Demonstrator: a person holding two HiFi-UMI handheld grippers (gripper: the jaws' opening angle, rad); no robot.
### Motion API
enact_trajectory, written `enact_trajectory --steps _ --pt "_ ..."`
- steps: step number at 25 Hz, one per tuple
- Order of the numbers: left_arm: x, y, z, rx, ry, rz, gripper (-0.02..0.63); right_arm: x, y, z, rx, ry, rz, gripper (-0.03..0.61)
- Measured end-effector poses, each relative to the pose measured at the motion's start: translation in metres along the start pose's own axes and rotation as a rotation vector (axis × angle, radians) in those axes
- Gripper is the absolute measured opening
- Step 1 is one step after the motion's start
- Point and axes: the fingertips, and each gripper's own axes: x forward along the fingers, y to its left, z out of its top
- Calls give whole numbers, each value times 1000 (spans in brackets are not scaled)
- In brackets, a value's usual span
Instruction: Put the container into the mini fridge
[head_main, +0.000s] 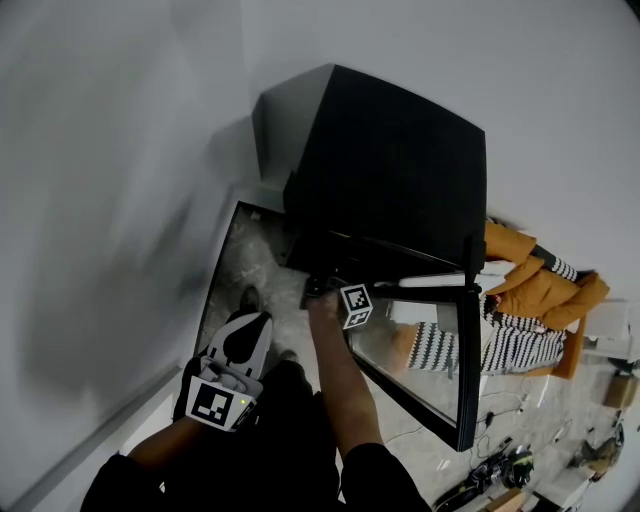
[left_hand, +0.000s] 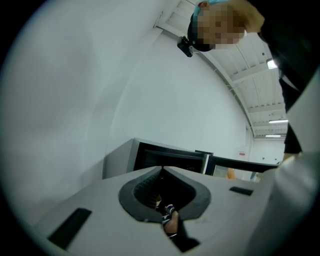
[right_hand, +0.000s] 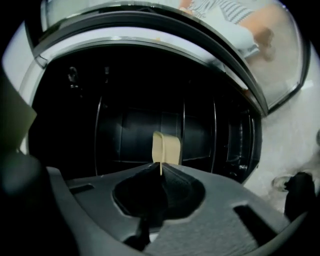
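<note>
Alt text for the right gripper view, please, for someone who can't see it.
The right gripper has its jaws shut on the thin edge of a small beige container, held before the dark open interior of the black mini fridge. The fridge's glass door stands open at upper right.

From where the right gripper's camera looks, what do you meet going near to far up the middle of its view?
Fingers → container, pinched at their tips → fridge's back wall.
</note>
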Motion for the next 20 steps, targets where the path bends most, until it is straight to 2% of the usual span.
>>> enact_trajectory --steps 6,9,11,20 --pt "-10 -10 0 -18 47 17 6 -26 16 -5 -58 66 -30 2" --pt "-17 -17 -1 -6 40 23 6 -45 21 -5 -90 100 -53 2" --pt "-17 -21 11 11 16 32 6 -58 27 -4 -120 125 -63 2" --pt "-53 -77 29 43 -10 48 6 -135 66 5 -375 262 -41 2"
